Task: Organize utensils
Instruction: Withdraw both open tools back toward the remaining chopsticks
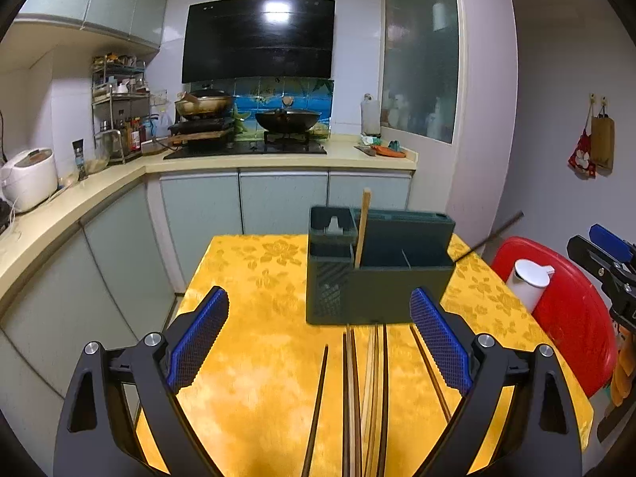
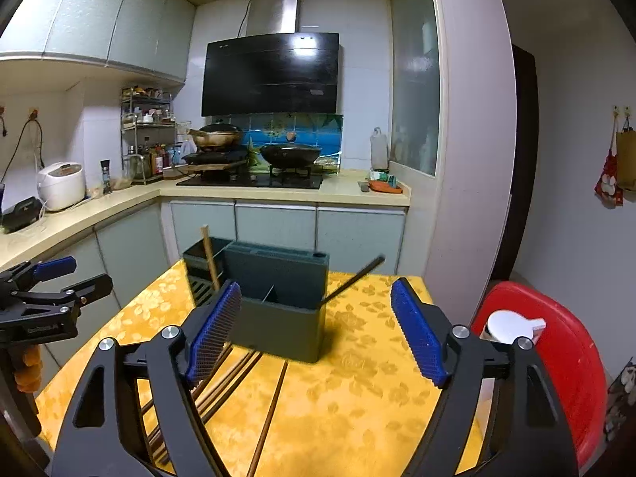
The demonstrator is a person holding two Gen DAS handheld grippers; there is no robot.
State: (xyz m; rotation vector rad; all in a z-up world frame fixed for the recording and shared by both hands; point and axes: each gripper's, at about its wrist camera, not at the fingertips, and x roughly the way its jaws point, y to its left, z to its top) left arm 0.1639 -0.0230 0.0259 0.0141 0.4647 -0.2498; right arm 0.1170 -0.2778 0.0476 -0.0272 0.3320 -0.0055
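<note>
A dark green utensil holder (image 1: 377, 274) (image 2: 278, 310) stands on the yellow table (image 1: 254, 377) (image 2: 349, 393). A light wooden chopstick (image 1: 362, 230) (image 2: 210, 256) stands in it, and a dark chopstick (image 1: 491, 236) (image 2: 351, 280) leans out to the right. Several loose chopsticks (image 1: 365, 397) (image 2: 222, 381) lie on the cloth in front of the holder. My left gripper (image 1: 318, 338) hangs open above those chopsticks with nothing between its blue pads. My right gripper (image 2: 316, 330) is open too, facing the holder, its left finger over the loose chopsticks.
A red plastic chair (image 1: 568, 318) (image 2: 556, 377) with a white lidded jug (image 1: 528, 282) (image 2: 510, 328) on it stands right of the table. Behind is a kitchen counter (image 1: 278, 155) with a stove, woks and a rice cooker (image 1: 28, 179). Each gripper shows at the other view's edge.
</note>
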